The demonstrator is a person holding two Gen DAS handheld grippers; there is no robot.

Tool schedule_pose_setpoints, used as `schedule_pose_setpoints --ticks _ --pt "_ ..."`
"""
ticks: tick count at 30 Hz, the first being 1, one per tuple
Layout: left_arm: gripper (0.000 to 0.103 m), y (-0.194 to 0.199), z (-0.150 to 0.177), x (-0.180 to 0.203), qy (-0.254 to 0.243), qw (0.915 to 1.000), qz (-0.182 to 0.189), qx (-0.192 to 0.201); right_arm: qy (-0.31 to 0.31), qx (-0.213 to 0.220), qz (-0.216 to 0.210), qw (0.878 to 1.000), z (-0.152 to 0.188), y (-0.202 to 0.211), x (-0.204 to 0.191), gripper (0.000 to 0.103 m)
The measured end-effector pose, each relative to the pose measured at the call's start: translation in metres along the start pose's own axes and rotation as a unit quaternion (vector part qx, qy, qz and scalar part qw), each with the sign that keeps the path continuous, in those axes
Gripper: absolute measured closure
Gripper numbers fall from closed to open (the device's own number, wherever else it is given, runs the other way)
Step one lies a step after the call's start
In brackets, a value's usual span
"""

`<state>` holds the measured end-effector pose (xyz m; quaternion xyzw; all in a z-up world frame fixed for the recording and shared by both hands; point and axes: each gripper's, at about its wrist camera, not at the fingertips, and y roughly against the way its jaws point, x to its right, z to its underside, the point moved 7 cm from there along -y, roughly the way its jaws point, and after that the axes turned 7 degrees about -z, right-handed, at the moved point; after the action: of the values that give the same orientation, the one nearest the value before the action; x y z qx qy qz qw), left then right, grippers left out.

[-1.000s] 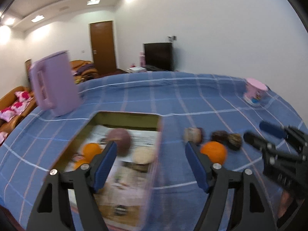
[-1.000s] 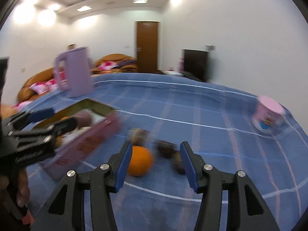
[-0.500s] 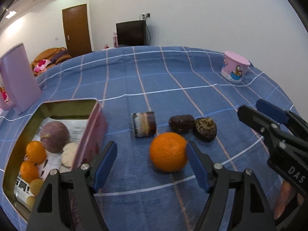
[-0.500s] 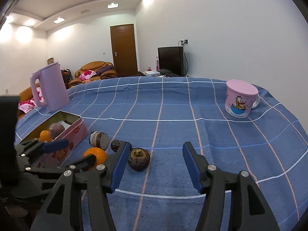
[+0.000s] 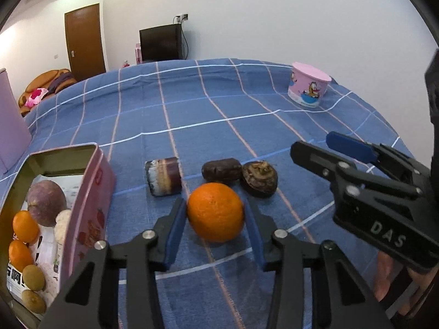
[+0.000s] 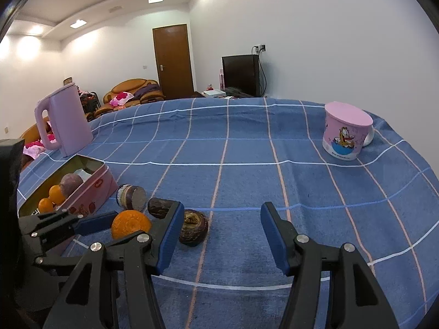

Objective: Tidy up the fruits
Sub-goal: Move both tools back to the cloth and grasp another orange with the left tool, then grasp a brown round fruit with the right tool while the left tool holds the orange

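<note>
An orange (image 5: 215,212) sits on the blue checked tablecloth, and my left gripper (image 5: 214,205) is closing on it, both blue pads touching its sides. Just behind it lie a cut purple chunk (image 5: 164,176), a dark oblong fruit (image 5: 221,170) and a wrinkled brown round fruit (image 5: 259,178). To the left stands an open pink tin (image 5: 92,189) with small oranges, a purple fruit and other pieces inside. My right gripper (image 6: 222,211) hovers open above the cloth with nothing gripped; the wrinkled brown fruit (image 6: 193,227) lies beside its left finger.
A pink lidded cartoon mug (image 6: 344,131) stands at the far right of the table. A lilac kettle (image 6: 64,120) stands at the far left behind the tin (image 6: 90,189). The table edge curves away on the right; a sofa, door and TV lie beyond.
My left gripper swung from over the tin to the orange, and its jaws have come in around it. The right gripper drifted slightly and opened a little.
</note>
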<state>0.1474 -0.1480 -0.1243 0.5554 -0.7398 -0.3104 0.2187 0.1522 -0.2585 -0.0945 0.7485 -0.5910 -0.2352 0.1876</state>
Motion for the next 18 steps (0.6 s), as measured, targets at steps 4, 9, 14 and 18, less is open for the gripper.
schedule_pose_setpoints --ticks 4,9,14,18 --pt "0.059 0.001 -0.002 -0.015 0.019 0.9996 -0.021 0.007 0.005 -0.012 -0.004 1.0 0.0 -0.006 -0.003 0.043" --pt "0.059 0.004 -0.008 -0.032 0.023 0.9977 -0.058 0.026 0.033 -0.051 -0.03 0.998 0.004 -0.024 -0.018 0.043" --pt "0.06 0.004 -0.008 -0.039 0.033 0.9973 -0.059 0.029 0.057 -0.095 -0.034 0.993 0.011 -0.042 -0.029 0.043" --pt "0.06 0.004 -0.007 -0.04 0.038 0.9974 -0.054 0.029 0.063 -0.113 -0.036 0.991 0.015 -0.048 -0.031 0.044"
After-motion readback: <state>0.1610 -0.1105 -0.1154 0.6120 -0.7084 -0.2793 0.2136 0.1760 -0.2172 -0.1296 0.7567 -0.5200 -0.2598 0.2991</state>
